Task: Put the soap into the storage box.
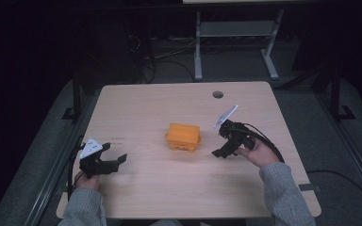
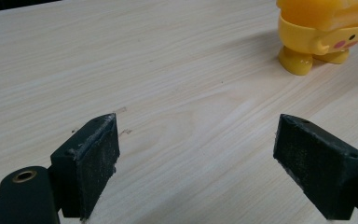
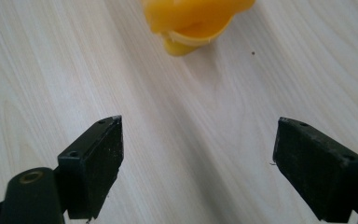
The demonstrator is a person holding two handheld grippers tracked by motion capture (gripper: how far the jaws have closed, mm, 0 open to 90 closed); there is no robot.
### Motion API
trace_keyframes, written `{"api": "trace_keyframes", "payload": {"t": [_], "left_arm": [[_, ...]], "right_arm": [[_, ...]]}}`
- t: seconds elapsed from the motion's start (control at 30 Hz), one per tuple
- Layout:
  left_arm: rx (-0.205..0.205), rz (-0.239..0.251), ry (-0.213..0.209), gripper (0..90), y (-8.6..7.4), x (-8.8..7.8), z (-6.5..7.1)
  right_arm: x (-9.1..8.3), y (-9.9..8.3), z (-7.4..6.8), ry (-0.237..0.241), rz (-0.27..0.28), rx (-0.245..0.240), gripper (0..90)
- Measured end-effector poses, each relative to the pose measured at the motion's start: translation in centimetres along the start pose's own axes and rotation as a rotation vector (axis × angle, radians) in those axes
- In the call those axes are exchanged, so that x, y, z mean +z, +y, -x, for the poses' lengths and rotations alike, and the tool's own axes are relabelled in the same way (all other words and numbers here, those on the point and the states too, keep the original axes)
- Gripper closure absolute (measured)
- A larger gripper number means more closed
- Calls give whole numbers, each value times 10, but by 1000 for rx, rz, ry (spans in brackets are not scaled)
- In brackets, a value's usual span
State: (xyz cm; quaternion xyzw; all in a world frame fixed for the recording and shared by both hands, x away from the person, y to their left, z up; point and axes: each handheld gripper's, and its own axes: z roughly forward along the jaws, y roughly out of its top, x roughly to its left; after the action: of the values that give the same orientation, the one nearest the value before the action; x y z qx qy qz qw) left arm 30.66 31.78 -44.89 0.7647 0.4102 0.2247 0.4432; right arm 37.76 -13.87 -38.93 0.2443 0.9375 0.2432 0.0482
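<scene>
between the two grippers, on the wooden table (image 1: pixel 146 106), sat a yellow toy (image 1: pixel 183 136) with small feet and a pink cheek mark. the left gripper (image 1: pixel 114 161) lay low near the table's front edge, its jaws spread wide with nothing between them, the toy well ahead and to its right. the right gripper (image 1: pixel 219 141) hung just beside the toy, jaws likewise wide apart and empty, the toy straight ahead of them.
</scene>
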Motion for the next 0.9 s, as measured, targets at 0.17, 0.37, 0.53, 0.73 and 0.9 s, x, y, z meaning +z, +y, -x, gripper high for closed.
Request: {"api": "trace_keyframes", "payload": {"t": [0.17, 0.37, 0.53, 0.73, 0.9], "left_arm": [[2, -2, 0, 138, 0, 1, 0], [2, -8, -1, 138, 0, 1, 1], [4, -10, 1, 138, -1, 1, 1], [5, -6, 2, 138, -1, 2, 1], [2, -8, 1, 138, -1, 2, 1]], "right_arm": [[2, -11, 0, 5, 2, 22, 157], [0, -22, -2, 2, 8, 36, 156], [-3, -31, -4, -15, 19, 59, 152], [-2, -45, -6, -12, 20, 80, 152], [-2, -57, -7, -9, 20, 102, 152]]}}
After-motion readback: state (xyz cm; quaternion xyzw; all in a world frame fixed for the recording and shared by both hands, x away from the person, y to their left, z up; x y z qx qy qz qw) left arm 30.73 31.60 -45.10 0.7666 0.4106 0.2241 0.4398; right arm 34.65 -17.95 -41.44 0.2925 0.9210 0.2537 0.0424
